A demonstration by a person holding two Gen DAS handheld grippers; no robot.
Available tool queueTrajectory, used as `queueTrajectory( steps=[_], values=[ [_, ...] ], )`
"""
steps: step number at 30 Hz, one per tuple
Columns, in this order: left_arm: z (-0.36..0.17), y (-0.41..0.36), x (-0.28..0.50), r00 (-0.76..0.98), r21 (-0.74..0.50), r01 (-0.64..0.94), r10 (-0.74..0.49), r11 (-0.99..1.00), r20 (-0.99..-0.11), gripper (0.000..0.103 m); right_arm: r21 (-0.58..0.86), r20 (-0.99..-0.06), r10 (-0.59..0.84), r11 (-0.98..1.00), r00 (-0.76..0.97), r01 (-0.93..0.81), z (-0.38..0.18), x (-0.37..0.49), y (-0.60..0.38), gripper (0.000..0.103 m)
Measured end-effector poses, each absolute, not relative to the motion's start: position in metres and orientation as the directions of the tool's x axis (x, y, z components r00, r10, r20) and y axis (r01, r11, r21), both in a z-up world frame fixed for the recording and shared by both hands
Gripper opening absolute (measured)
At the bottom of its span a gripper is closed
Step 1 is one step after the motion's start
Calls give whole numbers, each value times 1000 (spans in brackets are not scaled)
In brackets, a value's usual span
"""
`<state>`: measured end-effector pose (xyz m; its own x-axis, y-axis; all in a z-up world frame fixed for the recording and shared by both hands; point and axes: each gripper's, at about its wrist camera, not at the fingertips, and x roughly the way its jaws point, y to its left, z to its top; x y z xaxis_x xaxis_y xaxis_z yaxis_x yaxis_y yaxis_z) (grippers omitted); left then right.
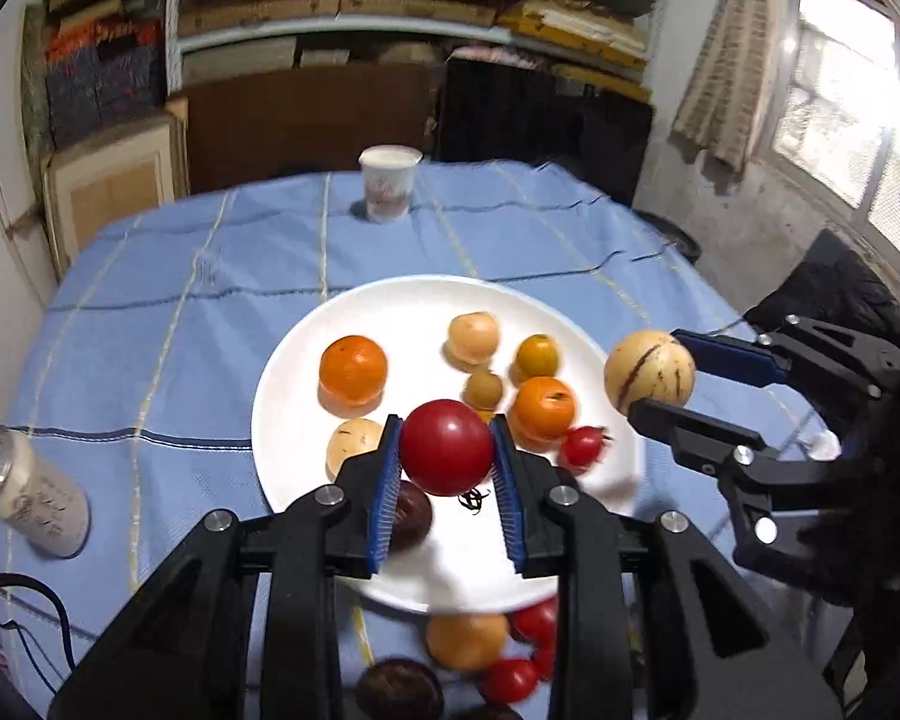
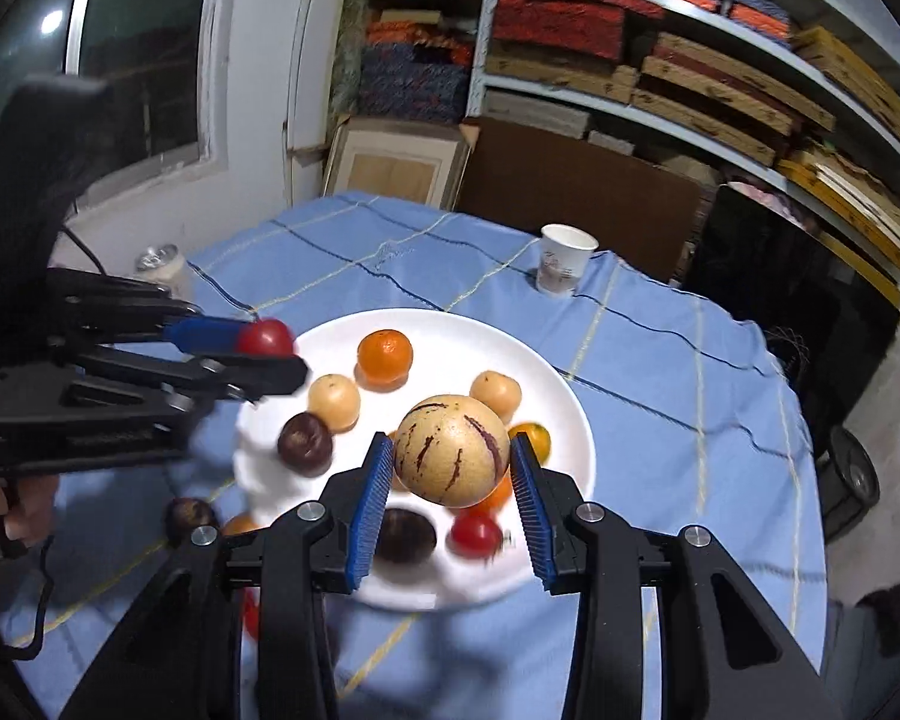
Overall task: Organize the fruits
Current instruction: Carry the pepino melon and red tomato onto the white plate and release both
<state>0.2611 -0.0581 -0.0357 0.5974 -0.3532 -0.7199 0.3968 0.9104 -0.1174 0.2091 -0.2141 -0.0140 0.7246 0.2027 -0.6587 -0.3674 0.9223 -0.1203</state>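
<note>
Left gripper clamped on a red tomato, blue pads pressed to both sides, held in the air above the near part of the white plate. Right gripper clenched on a pale yellow melon with purple stripes, lifted above the plate's right half. Seen from the left wrist, same melon hanging just off the plate's right rim.

Plate near the middle of the table, on a blue checked tablecloth. On the plate: a large orange, a second orange, a small green-orange fruit, two pale peach-coloured fruits, a small brown fruit, a dark purple fruit and a small tomato.

Off the plate, toward the near edge of the table: an orange fruit, several small tomatoes and another dark fruit, blurred.

Paper cup upright by the far edge. Metal can lying tilted by the left edge. Hand on the left gripper's handle, seen from the right wrist.
</note>
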Motion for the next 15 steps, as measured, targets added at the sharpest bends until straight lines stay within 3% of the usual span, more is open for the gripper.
queueTrajectory(
  steps=[7,8,9,11,15],
  values=[
    [-80,-54,313,531,-175,336,-339,925,-776,30,-90,-709,210,920,673,-382,-51,281,-205,41],
    [-81,-52,315,535,-181,329,-341,927,-773,44,-83,-712,216,919,669,-386,-53,284,-204,42],
    [-82,-50,315,541,-187,320,-342,929,-769,56,-85,-709,216,919,672,-386,-54,287,-204,50],
    [-78,-42,315,570,-197,299,-340,934,-748,75,-95,-690,208,924,693,-372,-53,288,-205,55],
    [-64,-29,304,588,-216,284,-348,934,-730,76,-67,-671,224,931,707,-358,-41,272,-215,55]
  ],
)
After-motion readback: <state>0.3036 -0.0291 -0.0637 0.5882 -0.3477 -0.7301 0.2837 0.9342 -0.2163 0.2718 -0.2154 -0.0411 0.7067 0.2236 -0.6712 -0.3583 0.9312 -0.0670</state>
